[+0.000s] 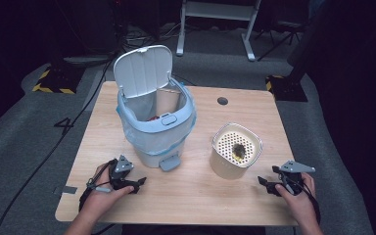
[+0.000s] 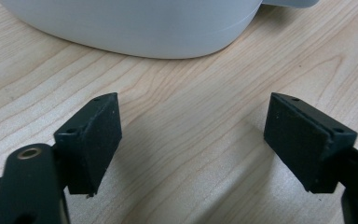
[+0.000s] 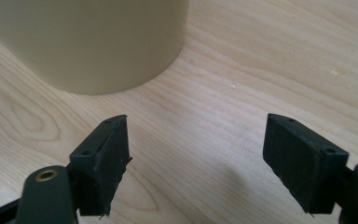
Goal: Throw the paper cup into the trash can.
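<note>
A pale grey pedal bin point(image 1: 156, 122) with a plastic liner stands on the wooden table point(image 1: 191, 196), its lid point(image 1: 142, 68) raised. To its right sits a beige container point(image 1: 235, 152) with a perforated top and some dark scraps on it. My left gripper point(image 1: 139, 183) rests low on the table just left of the bin's pedal point(image 1: 169, 163); its jaws stand wide apart and empty, with the bin's base point(image 2: 135, 28) close ahead. My right gripper point(image 1: 264, 183) lies by the front right edge, jaws apart over bare wood, the beige container point(image 3: 88, 42) straight ahead.
A round cable hole point(image 1: 222, 101) sits in the table's far side. Beyond the table are a white frame's legs point(image 1: 215, 29) and cables on the grey floor. The table's front edge lies just below both hands.
</note>
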Demonstrator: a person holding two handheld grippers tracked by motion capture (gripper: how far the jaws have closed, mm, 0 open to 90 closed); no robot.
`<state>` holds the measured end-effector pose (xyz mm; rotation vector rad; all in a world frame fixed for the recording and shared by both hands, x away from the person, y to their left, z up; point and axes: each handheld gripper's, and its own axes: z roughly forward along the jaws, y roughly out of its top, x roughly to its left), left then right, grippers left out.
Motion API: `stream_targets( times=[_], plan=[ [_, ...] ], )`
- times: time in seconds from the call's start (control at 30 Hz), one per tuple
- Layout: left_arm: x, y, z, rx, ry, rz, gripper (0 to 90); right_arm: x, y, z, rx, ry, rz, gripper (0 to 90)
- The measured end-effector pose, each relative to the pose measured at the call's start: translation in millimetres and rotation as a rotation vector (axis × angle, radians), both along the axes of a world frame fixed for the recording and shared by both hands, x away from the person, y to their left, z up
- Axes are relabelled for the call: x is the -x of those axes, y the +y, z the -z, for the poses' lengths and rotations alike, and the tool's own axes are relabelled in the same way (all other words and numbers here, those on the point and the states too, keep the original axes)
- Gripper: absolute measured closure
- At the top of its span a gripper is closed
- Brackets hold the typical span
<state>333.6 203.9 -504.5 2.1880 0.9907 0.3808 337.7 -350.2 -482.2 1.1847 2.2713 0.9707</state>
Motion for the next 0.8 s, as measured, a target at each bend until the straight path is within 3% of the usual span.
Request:
stream_targets(
  times=[0.2, 0.43, 0.57, 0.8],
  plan=[
    [2.0, 6.0, -0.8, 0.006, -0.006, 0.009, 26.7, -0.1, 1.7, 11.5, 0.034, -0.001, -0.001, 18.5],
    [6.8, 9.0, -0.9, 0.002, -0.013, 0.022, 28.6, 0.6, -3.8, 20.8, -0.001, 0.004, 0.034, 15.6],
    [8.7, 10.8, -2.9, 0.003, 0.003, 0.025, 30.0, 1.3, -5.2, 22.0, -0.018, 0.009, 0.039, 15.6],
    [9.1, 13.2, -10.0, 0.043, -0.001, 0.037, 30.7, 1.3, -5.2, 22.1, -0.018, 0.009, 0.04, 15.5]
  ],
)
